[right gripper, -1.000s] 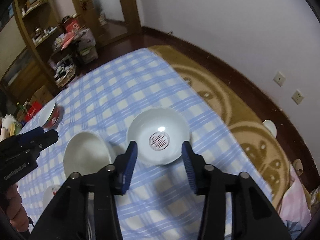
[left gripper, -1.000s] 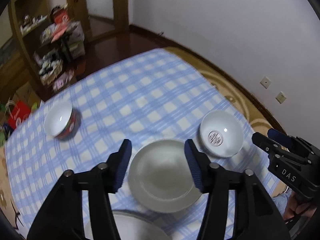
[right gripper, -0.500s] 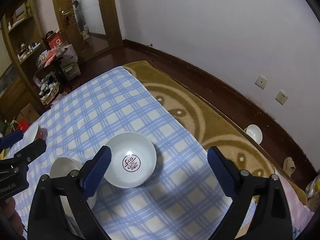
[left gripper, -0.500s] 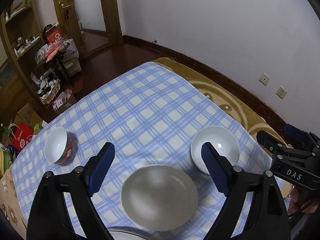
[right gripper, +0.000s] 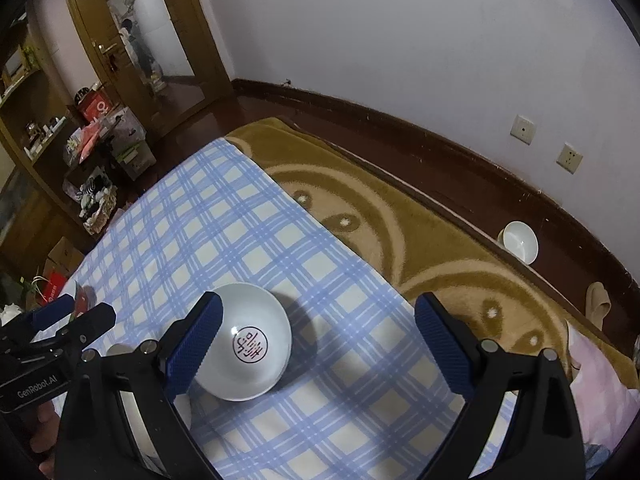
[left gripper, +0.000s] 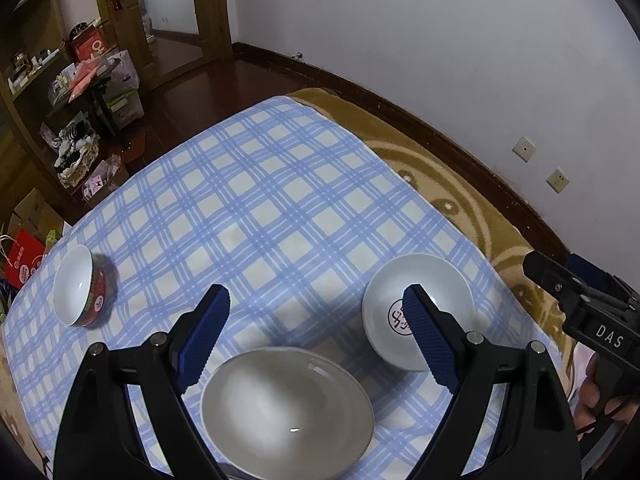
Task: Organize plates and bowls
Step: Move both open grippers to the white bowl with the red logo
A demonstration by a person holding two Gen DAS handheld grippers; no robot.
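In the left wrist view, a red-sided bowl (left gripper: 82,292) is lying tipped at the left edge of the checked desk (left gripper: 260,216). The left tongs (left gripper: 316,340) are gaping wide, gripping nothing — a plain white plate (left gripper: 286,410) is sitting just below the gap, at bottom centre. A bowl with a red seal (left gripper: 416,312) is lying partly behind the right pad. In the right wrist view, the right tongs (right gripper: 318,344) are standing fully spread and empty — the seal bowl (right gripper: 250,346) is sitting beside the left pad.

Left tool (left gripper: 316,340) angled downward, jaws spread wide, right tool (right gripper: 316,344) likewise, both seemingly holding nothing
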